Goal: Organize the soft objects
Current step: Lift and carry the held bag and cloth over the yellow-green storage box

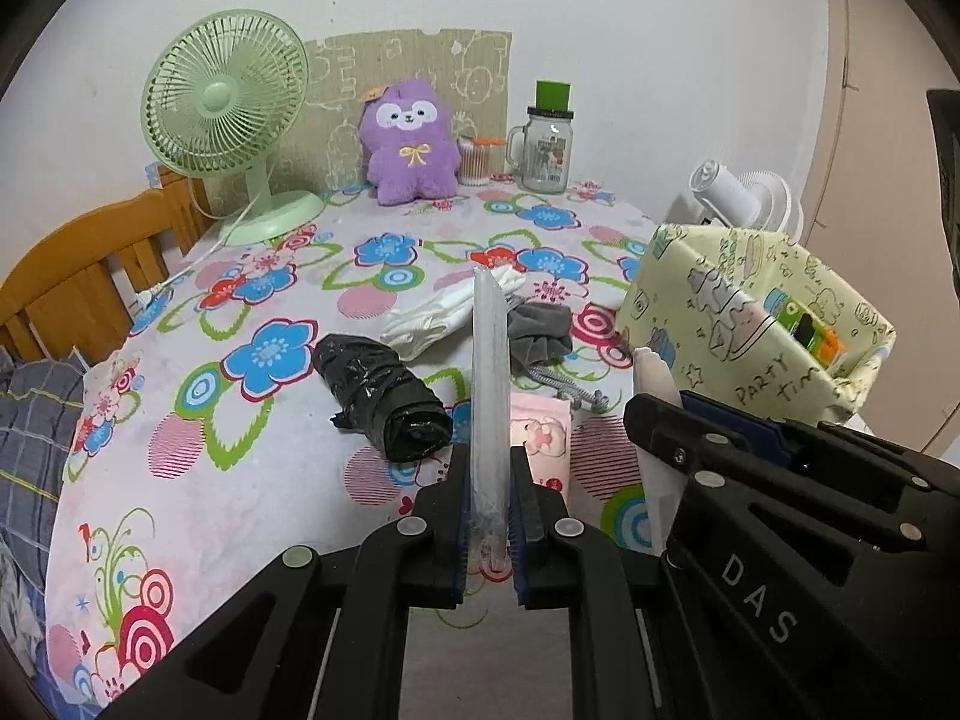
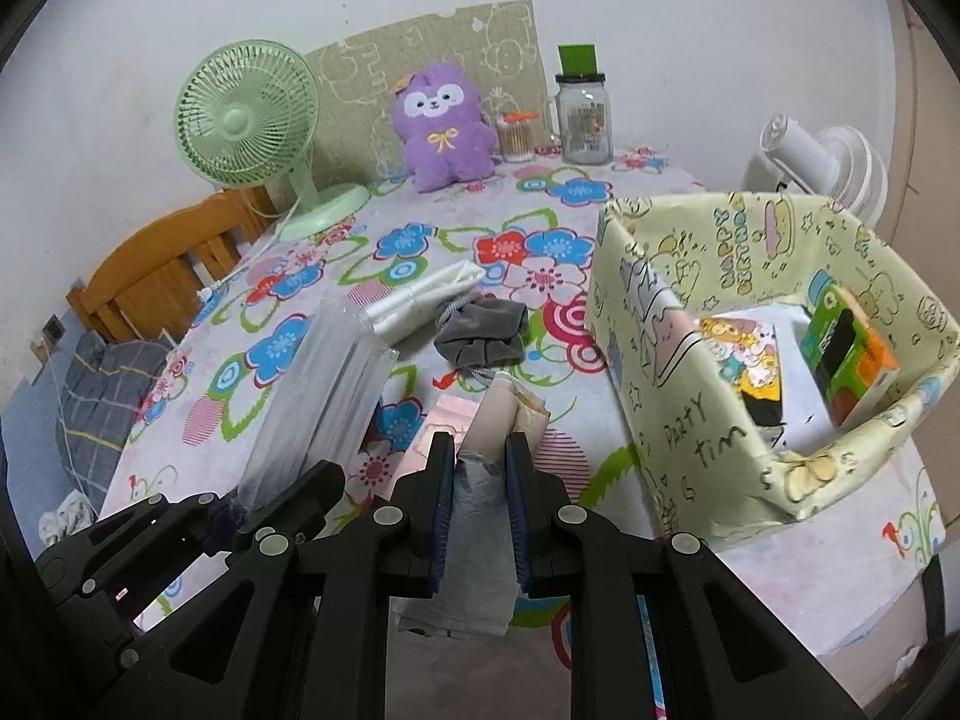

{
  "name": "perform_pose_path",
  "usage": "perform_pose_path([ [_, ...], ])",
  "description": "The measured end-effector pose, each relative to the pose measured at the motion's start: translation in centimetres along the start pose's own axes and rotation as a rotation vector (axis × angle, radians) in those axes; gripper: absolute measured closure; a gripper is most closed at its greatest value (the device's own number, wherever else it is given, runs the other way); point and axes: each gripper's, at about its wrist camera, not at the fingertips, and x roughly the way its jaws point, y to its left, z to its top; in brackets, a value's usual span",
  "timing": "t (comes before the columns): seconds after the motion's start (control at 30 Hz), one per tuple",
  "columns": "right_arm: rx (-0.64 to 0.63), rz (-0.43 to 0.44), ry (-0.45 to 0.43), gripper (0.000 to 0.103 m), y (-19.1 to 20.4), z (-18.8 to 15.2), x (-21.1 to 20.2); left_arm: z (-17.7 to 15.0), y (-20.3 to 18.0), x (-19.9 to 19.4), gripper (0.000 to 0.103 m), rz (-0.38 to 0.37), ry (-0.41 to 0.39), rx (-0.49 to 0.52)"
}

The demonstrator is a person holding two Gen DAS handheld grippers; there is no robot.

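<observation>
My left gripper (image 1: 489,474) is shut on a clear plastic pack of pale sheets (image 1: 491,372), held edge-up above the table; the pack also shows in the right wrist view (image 2: 327,384). My right gripper (image 2: 477,462) is shut on a beige and grey folded cloth bundle (image 2: 486,480), beside the left gripper. On the flowered tablecloth (image 1: 240,480) lie a black plastic roll (image 1: 384,396), white gloves (image 1: 450,312), a grey cloth with cord (image 1: 537,330) and a pink packet (image 1: 540,432). A yellow patterned box (image 2: 678,396) stands at the right, holding small cartons.
A green desk fan (image 1: 225,120), a purple plush toy (image 1: 408,144), a cotton-swab jar (image 1: 474,162) and a glass mug jar (image 1: 546,144) stand at the back by the wall. A white fan (image 2: 816,162) is behind the box. A wooden chair (image 1: 78,282) is at the left.
</observation>
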Motion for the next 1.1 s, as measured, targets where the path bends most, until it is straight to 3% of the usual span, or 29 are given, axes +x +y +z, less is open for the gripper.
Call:
perform_pose_path([
  [1.1, -0.052, -0.011, -0.162, 0.083, 0.9, 3.6, -7.7, 3.9, -1.6, -6.4, 0.095, 0.014, -0.133, 0.006],
])
